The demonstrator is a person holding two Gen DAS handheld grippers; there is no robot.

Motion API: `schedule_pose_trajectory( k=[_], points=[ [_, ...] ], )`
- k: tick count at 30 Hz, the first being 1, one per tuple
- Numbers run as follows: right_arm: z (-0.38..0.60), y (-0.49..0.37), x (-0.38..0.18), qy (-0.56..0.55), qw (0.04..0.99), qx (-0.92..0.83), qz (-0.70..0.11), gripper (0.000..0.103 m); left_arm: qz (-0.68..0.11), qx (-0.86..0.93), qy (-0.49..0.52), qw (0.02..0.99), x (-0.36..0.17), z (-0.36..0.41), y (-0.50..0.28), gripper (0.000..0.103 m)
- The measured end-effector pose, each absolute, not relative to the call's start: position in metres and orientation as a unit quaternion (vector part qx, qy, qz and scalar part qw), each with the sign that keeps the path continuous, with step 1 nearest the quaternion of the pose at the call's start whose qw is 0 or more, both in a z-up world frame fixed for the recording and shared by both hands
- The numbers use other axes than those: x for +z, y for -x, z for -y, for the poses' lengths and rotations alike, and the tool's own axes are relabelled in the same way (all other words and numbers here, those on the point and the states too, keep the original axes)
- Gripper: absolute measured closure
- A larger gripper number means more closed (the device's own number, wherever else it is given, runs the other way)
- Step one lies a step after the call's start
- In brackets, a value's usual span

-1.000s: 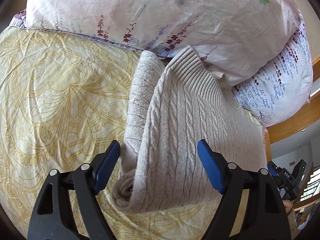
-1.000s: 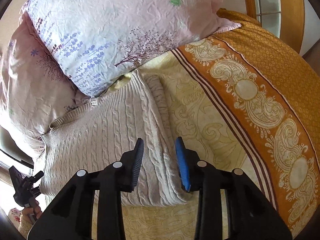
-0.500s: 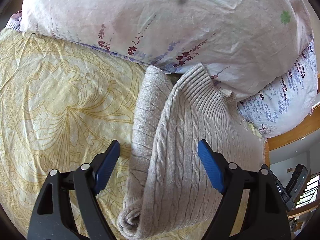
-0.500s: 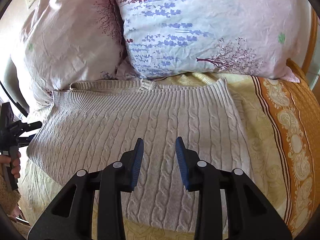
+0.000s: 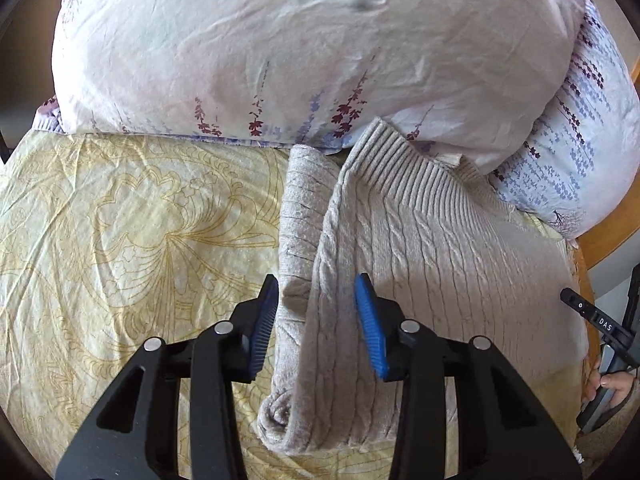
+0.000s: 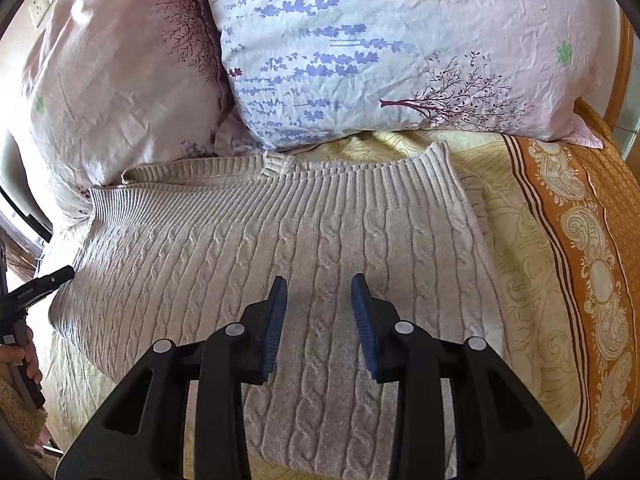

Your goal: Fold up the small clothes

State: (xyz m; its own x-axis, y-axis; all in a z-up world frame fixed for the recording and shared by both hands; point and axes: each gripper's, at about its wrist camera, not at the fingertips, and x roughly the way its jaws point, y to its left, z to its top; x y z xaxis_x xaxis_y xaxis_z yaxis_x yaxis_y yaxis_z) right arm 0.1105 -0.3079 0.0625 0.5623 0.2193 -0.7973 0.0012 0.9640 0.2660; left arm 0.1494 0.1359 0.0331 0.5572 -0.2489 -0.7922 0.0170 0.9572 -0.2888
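A beige cable-knit sweater (image 5: 440, 264) lies folded on the bed, its ribbed hem against the pillows. Its folded-in sleeve (image 5: 300, 208) runs along the left edge. My left gripper (image 5: 316, 320) is over that edge. Its jaws are closing, and the sleeve and the sweater's folded edge fill the gap between the blue pads (image 5: 264, 320), where the fabric is bunched. In the right wrist view the sweater (image 6: 224, 256) spreads wide. My right gripper (image 6: 320, 320) hovers above its middle with the jaws a little apart and nothing between them.
Two floral pillows (image 6: 360, 52) lean at the head of the bed, right behind the sweater. A yellow patterned sheet (image 5: 120, 232) covers the bed, with an orange border (image 6: 580, 240) at the right. A hand (image 5: 612, 380) holds the other gripper's handle at the frame edge.
The left jaws have narrowed from wide open around the sweater's left edge and sleeve. The right gripper swung from the sweater's right edge to over its middle, then held still.
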Motion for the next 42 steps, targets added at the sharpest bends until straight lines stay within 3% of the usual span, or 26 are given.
schedule_pose_trajectory(
  k=[2, 3, 6, 13, 16, 17, 18, 20, 28, 29, 31, 42],
  points=[
    [0.307, -0.112, 0.062, -0.117, 0.875, 0.064, -0.464, 0.062, -0.474, -0.082, 0.111, 0.869, 0.031, -0.129, -0.149, 0.066],
    [0.306, -0.112, 0.062, -0.117, 0.875, 0.064, -0.465, 0.062, -0.477, -0.086, 0.103, 0.868, 0.029, -0.126, -0.149, 0.076],
    [0.307, -0.111, 0.062, -0.118, 0.875, 0.064, -0.465, 0.062, -0.489, -0.101, 0.117, 0.858, 0.026, -0.128, -0.148, 0.092],
    [0.306, -0.109, 0.064, -0.12, 0.874, 0.066, -0.466, 0.062, -0.497, -0.122, 0.154, 0.845, 0.028, -0.152, -0.134, 0.095],
    [0.302, -0.111, 0.062, -0.108, 0.872, 0.066, -0.472, 0.059, -0.487, -0.123, 0.173, 0.847, 0.029, -0.158, -0.133, 0.089],
    [0.301, -0.112, 0.06, -0.101, 0.872, 0.068, -0.475, 0.057, -0.48, -0.122, 0.184, 0.849, 0.031, -0.16, -0.134, 0.077],
    [0.3, -0.113, 0.059, -0.097, 0.871, 0.068, -0.476, 0.056, -0.47, -0.119, 0.198, 0.852, 0.035, -0.165, -0.135, 0.048],
    [0.299, -0.114, 0.062, -0.101, 0.873, 0.07, -0.471, 0.056, -0.45, -0.105, 0.225, 0.858, 0.042, -0.176, -0.14, 0.027],
    [0.276, -0.123, 0.063, -0.065, 0.879, 0.08, -0.466, 0.055, -0.49, -0.131, 0.272, 0.818, 0.035, -0.185, -0.188, 0.027],
    [0.273, -0.124, 0.062, -0.06, 0.879, 0.077, -0.467, 0.053, -0.494, -0.133, 0.272, 0.815, 0.033, -0.185, -0.191, 0.028],
    [0.268, -0.128, 0.057, -0.048, 0.875, 0.068, -0.477, 0.037, -0.499, -0.141, 0.279, 0.808, 0.028, -0.183, -0.195, 0.032],
    [0.253, -0.128, 0.047, -0.014, 0.881, 0.038, -0.472, 0.027, -0.492, -0.158, 0.289, 0.806, 0.029, -0.166, -0.203, 0.034]
  ],
)
